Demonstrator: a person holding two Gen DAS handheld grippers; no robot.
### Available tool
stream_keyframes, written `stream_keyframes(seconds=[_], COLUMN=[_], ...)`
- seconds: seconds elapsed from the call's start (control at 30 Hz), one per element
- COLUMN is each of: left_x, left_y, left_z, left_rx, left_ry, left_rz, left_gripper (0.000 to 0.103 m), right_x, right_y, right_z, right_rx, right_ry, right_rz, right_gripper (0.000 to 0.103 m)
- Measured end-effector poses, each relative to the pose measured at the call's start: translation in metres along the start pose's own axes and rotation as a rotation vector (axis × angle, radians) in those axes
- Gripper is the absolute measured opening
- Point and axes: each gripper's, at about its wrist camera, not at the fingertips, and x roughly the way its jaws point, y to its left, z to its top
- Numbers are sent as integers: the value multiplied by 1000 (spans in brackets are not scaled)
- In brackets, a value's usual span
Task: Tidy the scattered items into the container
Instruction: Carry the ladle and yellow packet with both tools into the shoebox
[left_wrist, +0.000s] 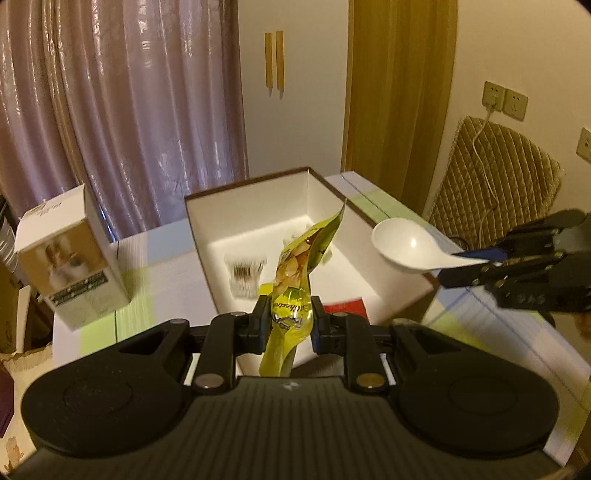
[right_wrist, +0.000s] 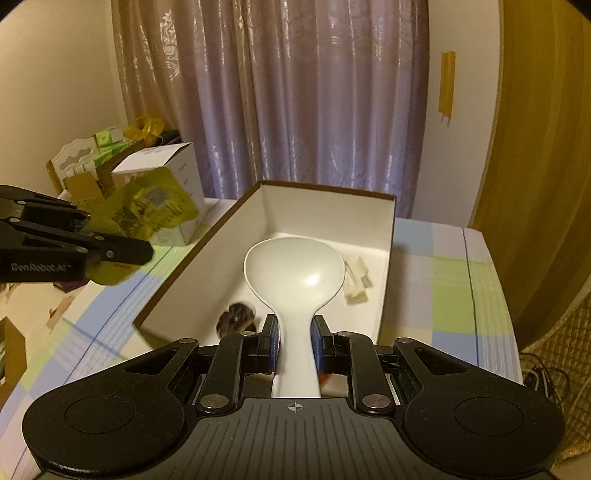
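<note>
An open white box with a brown rim (left_wrist: 207, 236) (right_wrist: 328, 218) stands on the checked tablecloth. My left gripper (left_wrist: 289, 317) is shut on a yellow-green snack packet (left_wrist: 295, 273), held above the box's near edge; the packet also shows in the right wrist view (right_wrist: 147, 210). My right gripper (right_wrist: 294, 339) is shut on the handle of a white ceramic spoon (right_wrist: 295, 269), its bowl over the box. The spoon (left_wrist: 406, 247) and right gripper (left_wrist: 476, 264) show at the right in the left wrist view. Inside the box lie a dark patterned item (right_wrist: 236, 319) and a small white piece (right_wrist: 356, 280).
A tall white carton (left_wrist: 70, 258) stands on the table left of the box. A small red item (left_wrist: 347, 307) lies by the box's near side. Curtains hang behind the table. A quilted chair back (left_wrist: 495, 184) and wall sockets are at the right.
</note>
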Motion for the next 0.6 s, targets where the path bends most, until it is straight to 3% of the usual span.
stream_keyframes(seconds=[0.27,0.6], left_x=[54,130], left_y=[7,30], left_z=[33,57], left_rx=[-44,-134], left_ry=[25,125], left_rz=[-7,32], left_gripper=[17,17], right_x=[49,102], right_y=[-22,-39], right_z=[18,25], right_rx=[20,15], right_ry=[29,82], right_rz=[-16,-33], right_gripper=[21,21])
